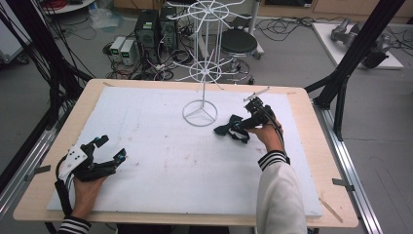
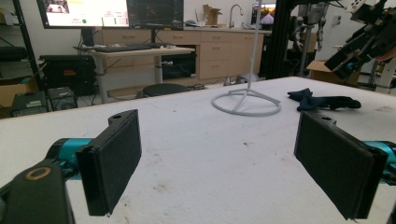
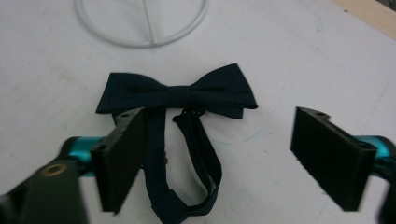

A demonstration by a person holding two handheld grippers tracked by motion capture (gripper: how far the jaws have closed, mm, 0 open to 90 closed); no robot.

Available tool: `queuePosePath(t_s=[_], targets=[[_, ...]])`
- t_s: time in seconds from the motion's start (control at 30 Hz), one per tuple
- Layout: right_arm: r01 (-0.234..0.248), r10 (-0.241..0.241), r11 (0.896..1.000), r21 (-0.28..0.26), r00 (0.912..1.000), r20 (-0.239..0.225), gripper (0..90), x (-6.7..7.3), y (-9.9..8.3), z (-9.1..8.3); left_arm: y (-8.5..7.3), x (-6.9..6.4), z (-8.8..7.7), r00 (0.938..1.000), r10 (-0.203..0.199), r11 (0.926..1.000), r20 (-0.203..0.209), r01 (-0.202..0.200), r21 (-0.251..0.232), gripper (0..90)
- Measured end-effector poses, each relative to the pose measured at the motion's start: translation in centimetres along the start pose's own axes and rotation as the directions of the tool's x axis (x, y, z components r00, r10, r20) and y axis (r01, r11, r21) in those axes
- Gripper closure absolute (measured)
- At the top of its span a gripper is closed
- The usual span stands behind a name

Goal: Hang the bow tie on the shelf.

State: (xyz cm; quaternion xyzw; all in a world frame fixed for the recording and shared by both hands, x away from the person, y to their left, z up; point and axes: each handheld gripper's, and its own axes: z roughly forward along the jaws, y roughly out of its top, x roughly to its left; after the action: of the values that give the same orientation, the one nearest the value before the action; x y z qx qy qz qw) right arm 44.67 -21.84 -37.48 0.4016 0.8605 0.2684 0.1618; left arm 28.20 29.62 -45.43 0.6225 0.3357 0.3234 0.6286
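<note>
A dark navy bow tie lies flat on the white board, its strap looped toward me. My right gripper hovers just over it with its jaws wide apart; the strap lies between them and the left jaw overlaps one wing, but neither pad presses on the cloth. From above, the right gripper sits right of centre over the bow tie, near the stand's base. My left gripper rests open at the near left, nothing between its pads. The left gripper view has the bow tie far off.
A white wire display stand rises from a ring base at the back centre of the board, with spoked tiers above. The wooden table edges the board on all sides. Computers, cables and a stool sit on the floor beyond.
</note>
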Motion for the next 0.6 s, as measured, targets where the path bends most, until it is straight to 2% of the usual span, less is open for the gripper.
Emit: queuePosePath(t_s=[0.13,0.17,0.23,0.33,0.37,0.43,0.6], targets=[[0.024,-0.025,0.999,0.035,0.9996,0.014,23.3,0.2,0.1,0.5,0.0,0.0,0.0,1.0,0.002,1.0,-0.001,-0.002,0.0,15.3],[0.05,-0.051,0.997,0.062,0.9987,0.007,27.2,0.3,0.1,1.0,0.0,0.0,0.0,1.0,0.002,1.0,-0.001,-0.002,0.0,15.3],[0.068,-0.07,0.994,0.089,0.9975,0.008,30.8,0.6,0.2,1.3,0.0,0.0,0.0,1.0,0.002,1.0,-0.001,-0.002,0.0,15.3],[0.081,-0.083,0.992,0.101,0.9965,0.012,33.0,0.7,0.3,1.6,0.0,0.0,0.0,1.0,0.002,1.0,0.0,-0.002,0.0,15.3],[0.084,-0.086,0.988,0.129,0.9962,0.012,34.6,0.8,0.2,1.9,0.0,0.0,0.0,1.0,0.002,1.0,0.0,-0.002,0.0,15.3],[0.085,-0.088,0.987,0.137,0.996,0.017,35.4,0.8,0.2,2.1,0.0,0.0,0.0,1.0,0.002,1.0,-0.001,-0.002,0.0,15.3],[0.11,-0.114,0.977,0.183,0.9934,0.012,43.5,0.8,0.2,2.7,0.0,0.0,0.0,1.0,0.002,1.0,0.0,-0.002,-0.002,15.3]])
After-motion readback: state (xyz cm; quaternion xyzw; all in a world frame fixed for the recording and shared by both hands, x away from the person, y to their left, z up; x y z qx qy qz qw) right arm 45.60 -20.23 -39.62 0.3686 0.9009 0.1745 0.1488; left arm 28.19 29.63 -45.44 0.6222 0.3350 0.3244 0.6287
